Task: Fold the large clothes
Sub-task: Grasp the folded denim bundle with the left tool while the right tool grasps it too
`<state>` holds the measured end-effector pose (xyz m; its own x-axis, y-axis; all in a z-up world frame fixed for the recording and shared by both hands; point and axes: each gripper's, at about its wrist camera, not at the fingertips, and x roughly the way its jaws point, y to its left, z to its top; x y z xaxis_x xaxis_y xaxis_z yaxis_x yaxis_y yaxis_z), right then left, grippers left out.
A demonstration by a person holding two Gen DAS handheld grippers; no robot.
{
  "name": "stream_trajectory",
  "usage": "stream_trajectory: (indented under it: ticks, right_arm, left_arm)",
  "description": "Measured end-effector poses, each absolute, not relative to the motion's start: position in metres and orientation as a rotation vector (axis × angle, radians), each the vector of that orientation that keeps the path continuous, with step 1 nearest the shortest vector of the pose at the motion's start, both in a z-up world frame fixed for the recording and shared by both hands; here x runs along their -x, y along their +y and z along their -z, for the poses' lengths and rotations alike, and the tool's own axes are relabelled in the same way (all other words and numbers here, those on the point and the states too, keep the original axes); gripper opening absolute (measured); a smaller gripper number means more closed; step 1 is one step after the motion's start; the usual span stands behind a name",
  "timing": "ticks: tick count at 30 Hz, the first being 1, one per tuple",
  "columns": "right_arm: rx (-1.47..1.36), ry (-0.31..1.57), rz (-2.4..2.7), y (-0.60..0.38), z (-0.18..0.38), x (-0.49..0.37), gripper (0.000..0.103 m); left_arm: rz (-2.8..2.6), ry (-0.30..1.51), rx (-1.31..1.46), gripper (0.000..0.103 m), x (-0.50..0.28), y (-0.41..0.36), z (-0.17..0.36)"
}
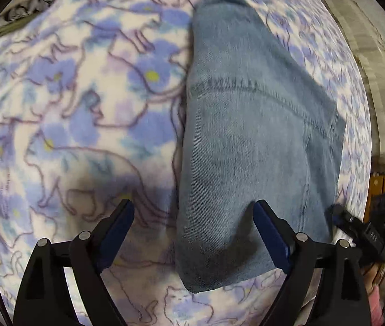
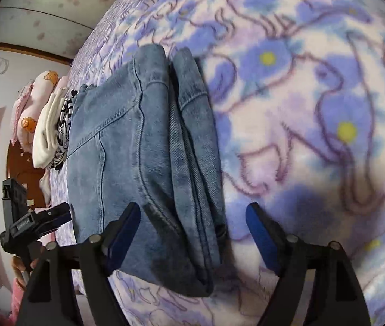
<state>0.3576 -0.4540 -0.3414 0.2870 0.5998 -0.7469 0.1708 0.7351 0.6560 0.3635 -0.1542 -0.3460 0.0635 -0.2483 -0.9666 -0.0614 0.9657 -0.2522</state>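
Note:
Folded blue jeans (image 1: 249, 146) lie on a floral blanket (image 1: 70, 114) covering the bed. My left gripper (image 1: 193, 214) is open and hovers over the near left edge of the jeans, holding nothing. In the right wrist view the jeans (image 2: 138, 157) show as a stacked fold with layered edges on their right side. My right gripper (image 2: 193, 217) is open above the near right edge of the jeans, empty. Each gripper shows in the other's view, the right gripper (image 1: 355, 222) at the jeans' right edge and the left gripper (image 2: 37, 220) at their left.
A stack of folded clothes, white and striped (image 2: 53, 130), lies beyond the jeans with pink pillows (image 2: 33, 100) behind it. The bed's edge and a wall (image 1: 377, 81) run along the right of the left wrist view. The blanket (image 2: 314, 108) spreads right of the jeans.

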Motion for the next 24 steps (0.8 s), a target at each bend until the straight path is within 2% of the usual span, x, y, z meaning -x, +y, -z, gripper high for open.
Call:
stream_trajectory:
  ticks: [4,6,13,19,24]
  right_arm:
    - [-0.81,1.273,-0.401,-0.457,0.353,-0.365,0.099]
    - [-0.844,1.281,-0.427,-0.459,0.359,-0.37,0.103]
    - [-0.87,1.345,-0.493,-0.455,0.368,-0.385,0.103]
    - [-0.917,1.378,-0.575,-0.445,0.374,-0.399,0.103]
    - [-0.947,1.4,-0.666,-0.433,0.376,-0.41,0.103]
  left_arm:
    - [0.199,1.53,0.308,0.091,-0.367,-0.153,0.36]
    - [0.235,1.537,0.369,0.091,-0.368,-0.15,0.368]
    - [0.34,1.57,0.47,0.093,-0.376,-0.15,0.392]
    - [0.455,1.571,0.439,0.093,-0.39,-0.176,0.402]
    - [0.497,1.571,0.4,0.098,-0.401,-0.192,0.409]
